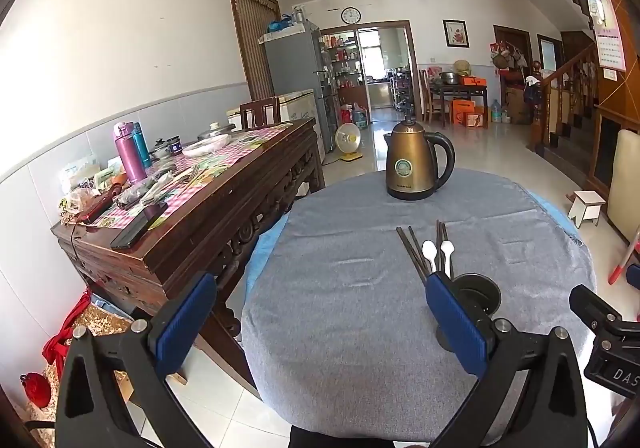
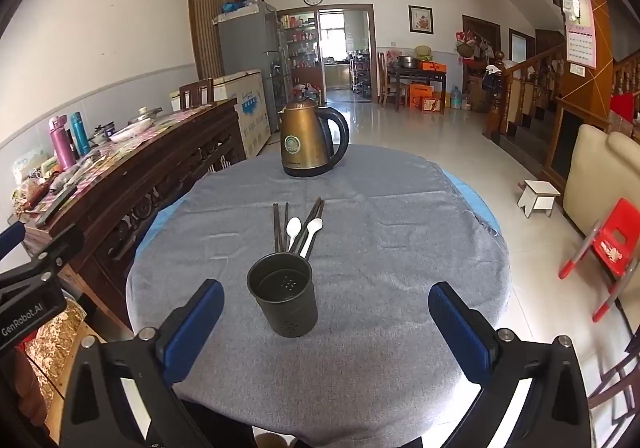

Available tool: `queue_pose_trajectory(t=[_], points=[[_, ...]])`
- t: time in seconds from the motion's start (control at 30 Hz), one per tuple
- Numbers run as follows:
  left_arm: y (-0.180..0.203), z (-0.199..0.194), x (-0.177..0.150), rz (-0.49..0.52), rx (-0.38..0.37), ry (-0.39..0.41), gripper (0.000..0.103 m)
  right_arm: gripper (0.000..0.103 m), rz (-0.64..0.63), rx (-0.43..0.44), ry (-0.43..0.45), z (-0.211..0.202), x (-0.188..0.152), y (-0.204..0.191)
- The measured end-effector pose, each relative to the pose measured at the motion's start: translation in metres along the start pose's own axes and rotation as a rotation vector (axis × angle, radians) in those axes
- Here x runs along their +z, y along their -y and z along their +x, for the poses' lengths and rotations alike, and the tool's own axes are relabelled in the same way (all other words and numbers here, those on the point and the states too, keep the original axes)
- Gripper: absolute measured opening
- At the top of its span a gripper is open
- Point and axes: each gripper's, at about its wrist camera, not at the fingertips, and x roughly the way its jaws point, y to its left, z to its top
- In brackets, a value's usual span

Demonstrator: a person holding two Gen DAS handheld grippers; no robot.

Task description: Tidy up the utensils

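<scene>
Near the middle of the grey-clothed counter (image 2: 400,248) stands a dark utensil cup (image 2: 285,300), upright and holding nothing. Just behind it lie dark chopsticks (image 2: 280,226) and two white spoons (image 2: 293,228), flat on the cloth. Farther back sits a bronze kettle (image 2: 308,141). Right tongs (image 2: 326,314) and left tongs (image 1: 320,312) both hover spread wide, gripping nothing.

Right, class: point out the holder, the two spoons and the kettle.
holder (image 2: 285,302): right wrist view, on its dark side wall.
spoons (image 2: 294,227): right wrist view, on the left spoon's white bowl.
kettle (image 2: 306,143): right wrist view, on its bronze body.
</scene>
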Motion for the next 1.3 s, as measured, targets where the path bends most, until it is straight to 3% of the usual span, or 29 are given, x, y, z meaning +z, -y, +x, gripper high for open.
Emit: queue_pose_trajectory(t=[1.3], points=[[-0.0034,-0.0004,-0.0017,0.004,-0.001,0.000,0.103,0.103,0.018,-0.010,-0.023,0.0040,-0.0065,-0.0026]])
